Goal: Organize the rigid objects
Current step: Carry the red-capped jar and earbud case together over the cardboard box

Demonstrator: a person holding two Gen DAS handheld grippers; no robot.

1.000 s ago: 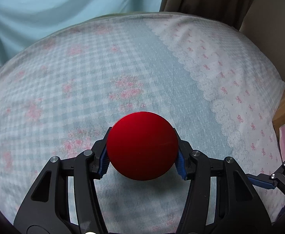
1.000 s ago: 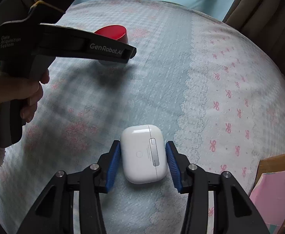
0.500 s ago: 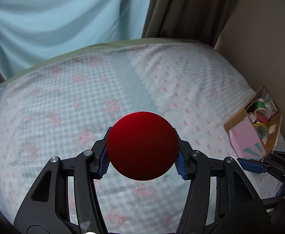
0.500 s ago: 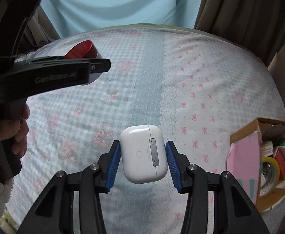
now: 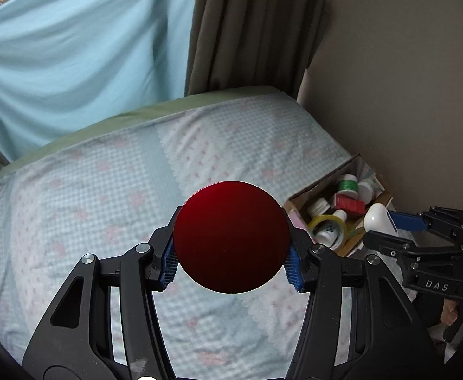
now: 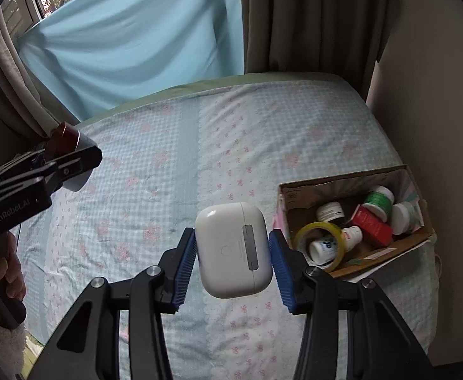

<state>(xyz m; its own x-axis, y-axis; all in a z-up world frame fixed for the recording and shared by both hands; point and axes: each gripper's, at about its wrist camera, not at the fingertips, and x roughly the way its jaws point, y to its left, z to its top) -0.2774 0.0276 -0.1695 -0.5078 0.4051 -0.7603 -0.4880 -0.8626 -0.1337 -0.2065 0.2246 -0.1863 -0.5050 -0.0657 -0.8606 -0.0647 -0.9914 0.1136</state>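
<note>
**roomwatcher:** So I was standing right there. Left hand-held gripper (image 5: 231, 258) was pinching a red round tin (image 5: 231, 237) by its edges, flat face toward the camera, held up clear of the bed (image 5: 111, 196). Right hand-held gripper (image 6: 233, 264) was clamped on a white earbud case (image 6: 233, 248) across its two sides, also in the air.

**tidy_tom:** Why both up at once?

**roomwatcher:** My guess is both were headed for the cardboard box (image 6: 386, 250) at the right edge of the bed. It already had a yellow tape roll (image 6: 318, 245), a green-lidded jar (image 6: 377, 199), a red packet (image 6: 370, 224) and some small bottles in it. The case was just left of the box, the tin farther left.

**tidy_tom:** And the room?

**roomwatcher:** Soft checked sheet with pink flowers, pale blue curtain (image 6: 130, 47) and a brown drape (image 6: 310, 19) at the far end, plain wall on the right.
</note>
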